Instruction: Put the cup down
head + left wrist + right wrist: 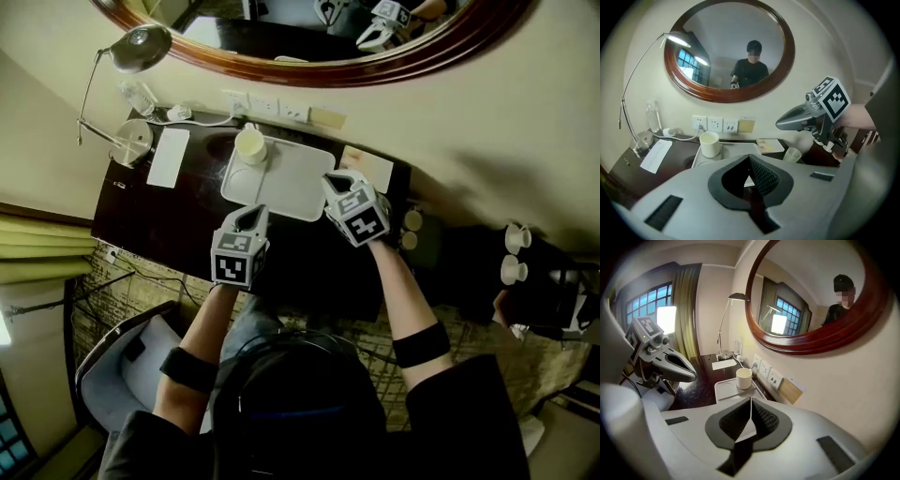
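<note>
the left hand-held gripper (251, 216) and the right hand-held gripper (337, 183) both have their jaws together, with nothing between them. ahead of both, and apart from them, the cup (250, 145) stands upright on the far left corner of the tray (300, 187) on the table (178, 220). the left one seems slightly nearer to it.

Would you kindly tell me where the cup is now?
In the head view the cup stands at the tray's upper-left corner, just below the wall sockets.

Oval mirror (729, 47) above dark desk (169, 220)
</note>
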A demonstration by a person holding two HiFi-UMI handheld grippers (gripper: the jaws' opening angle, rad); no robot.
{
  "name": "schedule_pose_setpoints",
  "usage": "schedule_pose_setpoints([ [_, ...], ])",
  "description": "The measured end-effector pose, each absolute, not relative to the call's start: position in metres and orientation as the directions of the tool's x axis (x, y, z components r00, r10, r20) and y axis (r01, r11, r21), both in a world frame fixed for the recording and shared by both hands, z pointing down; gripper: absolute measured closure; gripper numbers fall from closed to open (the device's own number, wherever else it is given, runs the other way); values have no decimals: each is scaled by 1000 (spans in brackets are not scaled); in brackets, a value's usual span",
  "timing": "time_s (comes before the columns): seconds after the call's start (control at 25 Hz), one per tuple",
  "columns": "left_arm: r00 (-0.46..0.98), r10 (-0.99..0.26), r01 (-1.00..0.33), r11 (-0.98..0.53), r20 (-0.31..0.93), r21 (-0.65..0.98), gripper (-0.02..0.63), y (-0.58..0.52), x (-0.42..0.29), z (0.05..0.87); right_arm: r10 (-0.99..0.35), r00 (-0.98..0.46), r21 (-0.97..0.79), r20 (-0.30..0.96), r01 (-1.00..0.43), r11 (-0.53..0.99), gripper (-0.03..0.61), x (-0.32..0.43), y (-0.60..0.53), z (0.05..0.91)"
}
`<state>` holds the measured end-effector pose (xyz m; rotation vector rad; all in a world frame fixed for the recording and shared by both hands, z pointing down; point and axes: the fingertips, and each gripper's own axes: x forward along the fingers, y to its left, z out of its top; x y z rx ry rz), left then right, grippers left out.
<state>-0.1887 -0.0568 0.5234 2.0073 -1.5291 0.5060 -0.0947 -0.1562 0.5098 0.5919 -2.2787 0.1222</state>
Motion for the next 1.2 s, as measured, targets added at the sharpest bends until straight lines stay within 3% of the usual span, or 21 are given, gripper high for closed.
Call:
schedule_pose_setpoints([
  [0.6,363,-730,-930,-324,579,174,610,-49,-89,508,-460,-527,30,715,-634,773,577,66,-103,518],
  [1.2,496,-640,-848,-501,586,171,610,-42,-28,522,-467,-471,9,749,-697,717,577,117,-71,544],
])
